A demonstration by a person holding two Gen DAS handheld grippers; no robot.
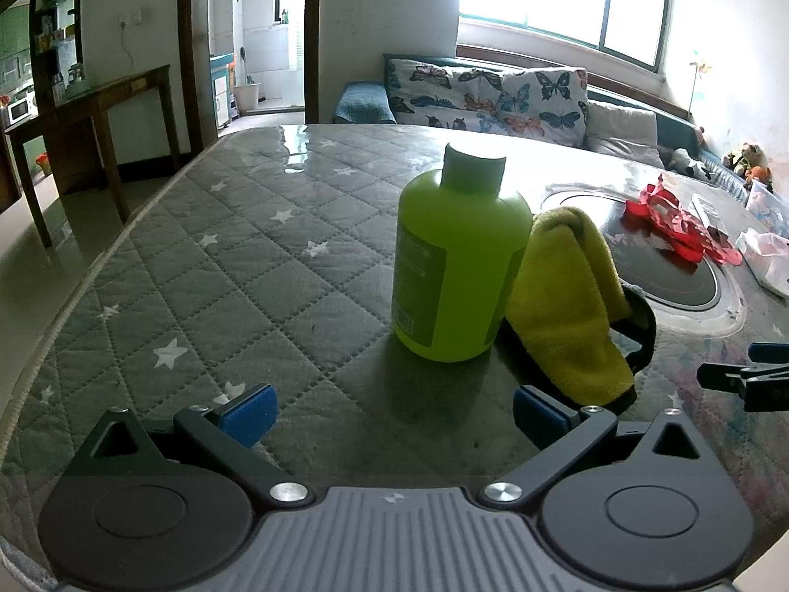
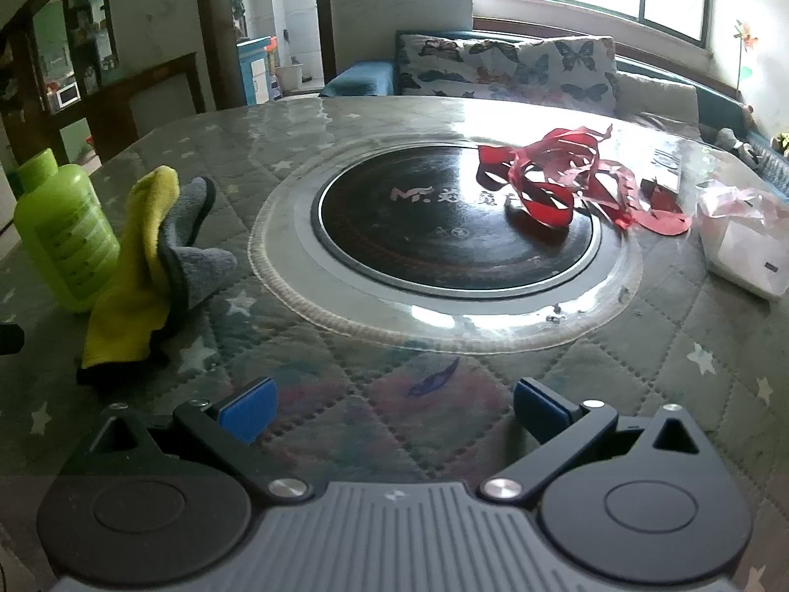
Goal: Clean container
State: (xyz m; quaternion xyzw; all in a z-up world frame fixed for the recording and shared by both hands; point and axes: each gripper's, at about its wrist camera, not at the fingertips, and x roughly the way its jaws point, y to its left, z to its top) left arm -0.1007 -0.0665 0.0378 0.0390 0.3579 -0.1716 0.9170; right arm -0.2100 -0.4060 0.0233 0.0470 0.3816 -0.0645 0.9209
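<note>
A lime green bottle (image 1: pixel 456 256) with a capped neck stands upright on the quilted table, straight ahead of my left gripper (image 1: pixel 392 417), which is open and empty a little short of it. A yellow and grey cloth (image 1: pixel 567 296) leans against the bottle's right side. In the right wrist view the bottle (image 2: pixel 61 229) and the cloth (image 2: pixel 148 266) are at the far left. My right gripper (image 2: pixel 394 412) is open and empty, pointing at the round black cooktop (image 2: pixel 453 227) set in the table. The right gripper's tip also shows in the left wrist view (image 1: pixel 744 377).
Red cut paper (image 2: pixel 567 177) lies on the cooktop's far right side. A white plastic bag and box (image 2: pixel 744 241) sit at the right. A sofa with butterfly cushions (image 1: pixel 493 93) stands behind the table. A wooden side table (image 1: pixel 98 113) stands at the left.
</note>
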